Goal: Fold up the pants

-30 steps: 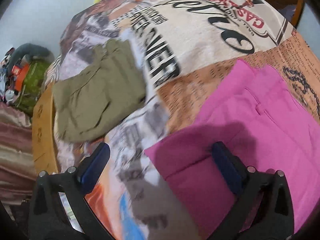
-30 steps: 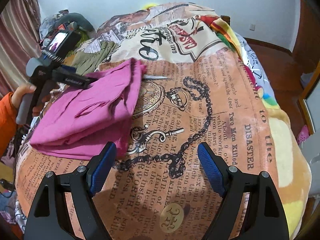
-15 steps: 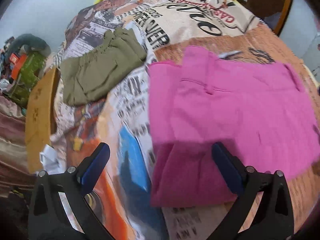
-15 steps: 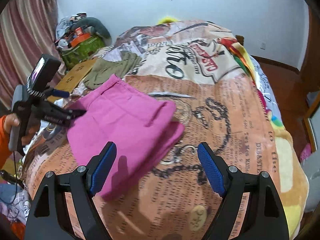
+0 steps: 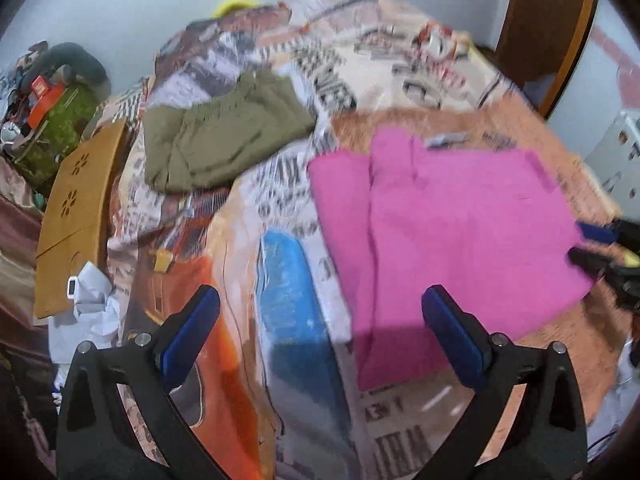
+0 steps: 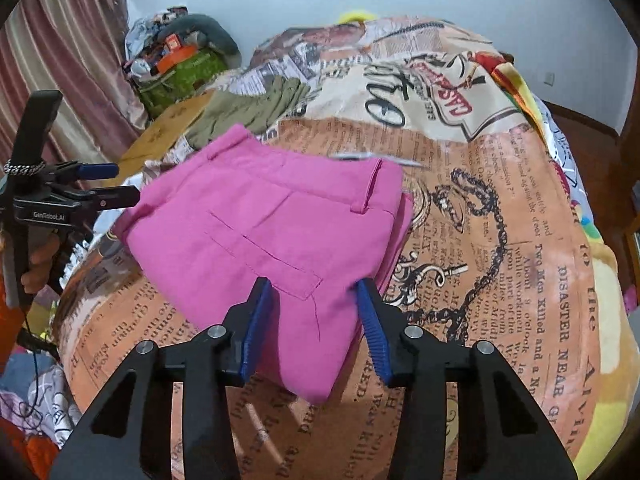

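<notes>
Folded pink pants point(image 6: 260, 232) lie on the printed bedspread point(image 6: 500, 240); they also show in the left wrist view point(image 5: 448, 232). My right gripper point(image 6: 316, 304) has its jaws partly closed around the near corner of the pants, with the fabric between the blue pads point(image 6: 256, 320). My left gripper point(image 5: 320, 328) is open and empty, held above the bed to the left of the pants. It also shows in the right wrist view point(image 6: 108, 184), beside the far edge of the pants.
Folded olive pants point(image 5: 216, 136) lie further back on the bed, also seen in the right wrist view point(image 6: 256, 108). A brown cardboard piece point(image 5: 76, 216) lies at the bed's left edge. A green bag with clutter point(image 6: 180, 68) stands by the curtain.
The right gripper has moved onto the near corner of the pink pants and narrowed its jaws around it. The left gripper has pulled back from the pants.
</notes>
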`<state>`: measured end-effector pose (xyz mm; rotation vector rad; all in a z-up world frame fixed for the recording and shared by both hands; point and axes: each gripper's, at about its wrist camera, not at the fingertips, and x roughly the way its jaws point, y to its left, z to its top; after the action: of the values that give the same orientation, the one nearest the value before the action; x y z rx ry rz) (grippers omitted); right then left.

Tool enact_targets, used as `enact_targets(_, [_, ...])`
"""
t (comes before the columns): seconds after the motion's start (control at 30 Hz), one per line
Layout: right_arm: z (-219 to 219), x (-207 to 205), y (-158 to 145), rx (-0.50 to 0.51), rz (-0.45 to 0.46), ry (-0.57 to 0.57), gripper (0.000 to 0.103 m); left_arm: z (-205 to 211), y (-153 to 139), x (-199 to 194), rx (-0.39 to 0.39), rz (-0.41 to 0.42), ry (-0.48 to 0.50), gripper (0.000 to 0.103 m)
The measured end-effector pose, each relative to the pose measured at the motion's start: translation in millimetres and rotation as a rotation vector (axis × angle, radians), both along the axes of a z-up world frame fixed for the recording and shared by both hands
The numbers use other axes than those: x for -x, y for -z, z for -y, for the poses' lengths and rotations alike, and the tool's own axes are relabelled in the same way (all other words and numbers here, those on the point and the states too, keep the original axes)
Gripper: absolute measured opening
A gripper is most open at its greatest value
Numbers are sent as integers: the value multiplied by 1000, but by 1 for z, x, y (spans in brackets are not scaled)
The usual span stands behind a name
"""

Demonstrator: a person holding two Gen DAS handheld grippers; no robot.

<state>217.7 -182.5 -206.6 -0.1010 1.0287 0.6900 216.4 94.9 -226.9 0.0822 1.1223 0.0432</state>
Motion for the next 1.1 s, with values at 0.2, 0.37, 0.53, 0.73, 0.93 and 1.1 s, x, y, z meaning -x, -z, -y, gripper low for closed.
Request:
enact_targets(0.2, [1,3,4,31,1,-15,40,-8,23,5,39,-35,-23,103])
enact_targets(0.37, [1,1,4,31,-8,-19,40,-9,23,5,32,-31,-16,103])
enact_targets(0.53, [2,-3,-5,27,-17,-7,40,-5,12,1,-8,-18,-15,103])
enact_targets(0.73, [3,-18,-23,1,48,28,42,5,-15,-16,-5,66,8,103])
enact_targets(0.93, [-1,-44,-16,2,54,57,42,25,-21,-49,9,93,40,103])
enact_targets(1.1, [-6,-59,-6,8,42,57,42,38,-8,-76,35,64,57,91])
